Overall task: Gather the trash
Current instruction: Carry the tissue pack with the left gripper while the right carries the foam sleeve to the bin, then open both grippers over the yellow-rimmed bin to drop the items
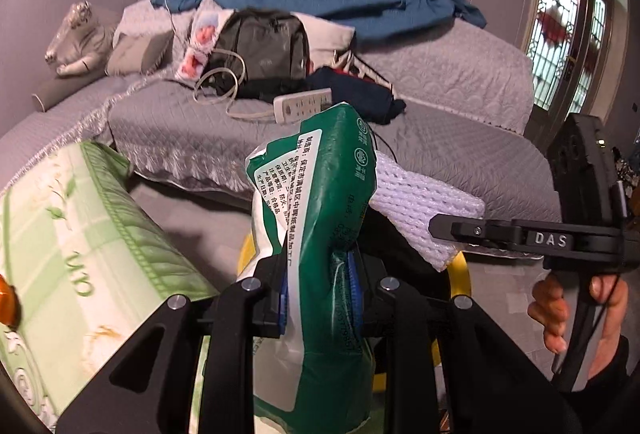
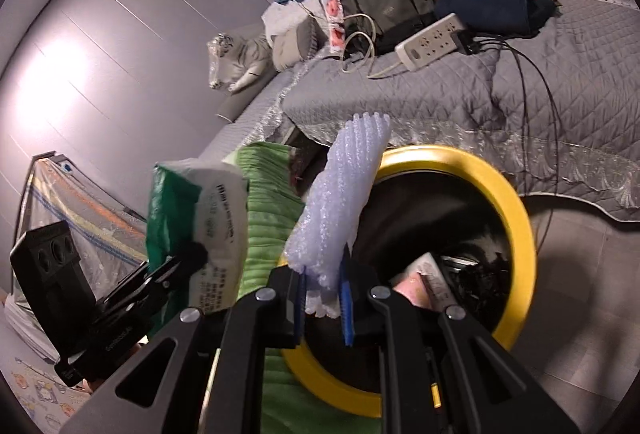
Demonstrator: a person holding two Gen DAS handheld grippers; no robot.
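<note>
The left gripper (image 1: 320,286) is clenched on a crumpled green-and-white wrapper (image 1: 320,202), its blue-padded fingers (image 1: 354,274) pinching the plastic at a narrow waist. The right gripper (image 2: 323,298) grasps a white foam net (image 2: 340,202) by its lower end. Both pieces hang in the air over the bin (image 2: 516,226), a dark tub with a yellow rim that stands on the floor beside the near edge of the bed (image 2: 540,82). The net is above the rim's near side; the wrapper hangs further toward the rim's left, partly over a green patterned cloth (image 2: 272,218).

The chief risk is a miss. If the left fingers let go from here, the light wrapper could drift onto the cloth or the floor instead of into the bin. The net is long and springy, so it may catch on the rim and tip out. The two grippers are also close together, and one could knock the other's load.

The wrapper carries Chinese printing in white panels, with round marks above it; the characters are too warped to read with confidence. "DAS" is stamped on the right gripper's side in the left wrist view. Cloth lettering is not legible.
</note>
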